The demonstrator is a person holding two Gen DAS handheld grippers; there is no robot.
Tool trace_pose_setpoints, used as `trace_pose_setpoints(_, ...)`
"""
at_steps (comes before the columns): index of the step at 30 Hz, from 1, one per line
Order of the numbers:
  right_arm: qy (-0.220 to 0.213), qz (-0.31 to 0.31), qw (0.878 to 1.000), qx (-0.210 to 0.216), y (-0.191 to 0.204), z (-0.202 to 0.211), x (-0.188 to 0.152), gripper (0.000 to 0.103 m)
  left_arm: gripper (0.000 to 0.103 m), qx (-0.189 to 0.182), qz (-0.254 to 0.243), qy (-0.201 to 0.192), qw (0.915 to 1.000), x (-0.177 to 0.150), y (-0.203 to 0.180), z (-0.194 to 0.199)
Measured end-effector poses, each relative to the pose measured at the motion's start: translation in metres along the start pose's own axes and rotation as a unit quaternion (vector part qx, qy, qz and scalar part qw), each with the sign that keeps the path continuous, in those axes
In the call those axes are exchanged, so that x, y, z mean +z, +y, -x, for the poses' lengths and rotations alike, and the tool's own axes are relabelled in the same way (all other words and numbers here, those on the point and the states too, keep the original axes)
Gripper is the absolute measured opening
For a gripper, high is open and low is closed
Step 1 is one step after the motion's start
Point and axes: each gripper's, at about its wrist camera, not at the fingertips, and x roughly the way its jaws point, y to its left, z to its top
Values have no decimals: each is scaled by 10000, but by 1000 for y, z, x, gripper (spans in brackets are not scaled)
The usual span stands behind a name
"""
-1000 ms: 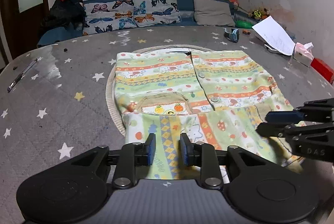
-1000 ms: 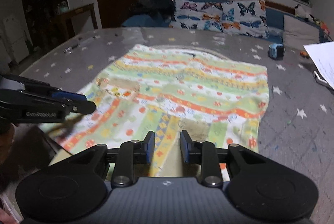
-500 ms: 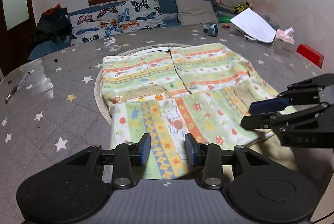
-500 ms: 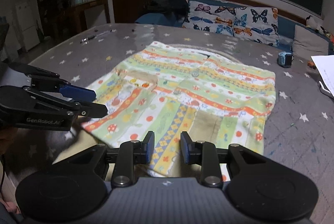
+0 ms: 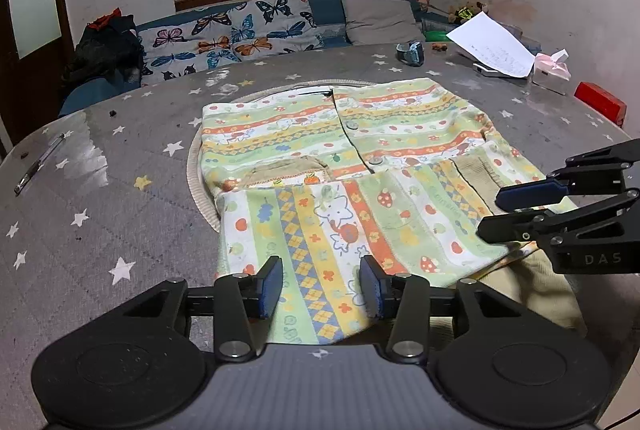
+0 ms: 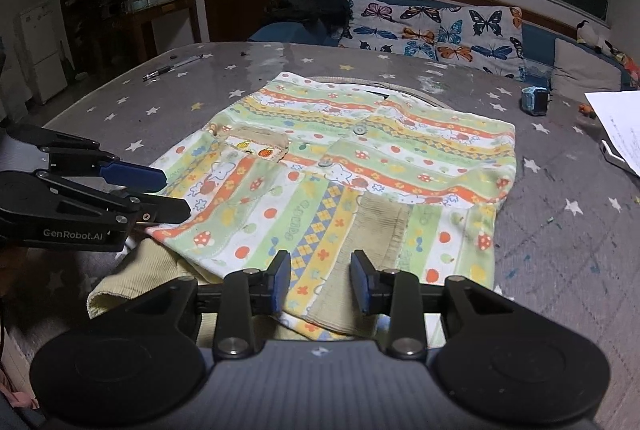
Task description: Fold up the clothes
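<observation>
A child's striped jacket (image 5: 360, 165), green, orange and yellow with fruit prints, lies flat on the grey star-patterned table (image 5: 100, 213). Its sleeves are folded across the near part. It also shows in the right wrist view (image 6: 360, 173). My left gripper (image 5: 322, 284) is open and empty, just above the near sleeve edge. My right gripper (image 6: 320, 280) is open and empty over the near hem by a tan ribbed cuff (image 6: 376, 226). Each gripper shows from the side in the other's view, the right one (image 5: 520, 211) and the left one (image 6: 160, 193).
A pen (image 5: 40, 161) lies at the table's left edge. A blue watch (image 5: 412, 51), white paper (image 5: 492, 45), a pink tissue pack (image 5: 552, 69) and a red box (image 5: 600, 101) sit at the far right. Butterfly cushions (image 5: 240, 29) line a sofa behind.
Both grippers have opened wider and pulled back and up from the jacket. The sleeves now lie released across the near part.
</observation>
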Motion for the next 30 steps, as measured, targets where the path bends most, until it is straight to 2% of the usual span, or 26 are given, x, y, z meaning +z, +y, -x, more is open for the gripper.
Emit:
trace_pose_setpoints(1,-5,-3,10000,-2,0,0,0,38,47,-4,5,1,10000,0,0,0)
trace_pose_setpoints(15,-2,45,10000,-18,-4,6,-1,38,49,-43,-44,36,10000,2,0,10)
trace_pose_setpoints(20,-2,100,9999,-33,-5,10,-1,38,49,-310,-115,92,9994,0,-6,29)
trace_pose_setpoints(27,30,306,9995,-115,-9,20,-5,39,49,-642,64,502,9967,-4,-13,38)
trace_pose_setpoints(30,35,443,9989,-167,-11,26,-8,43,49,-713,108,586,9957,-6,-16,37)
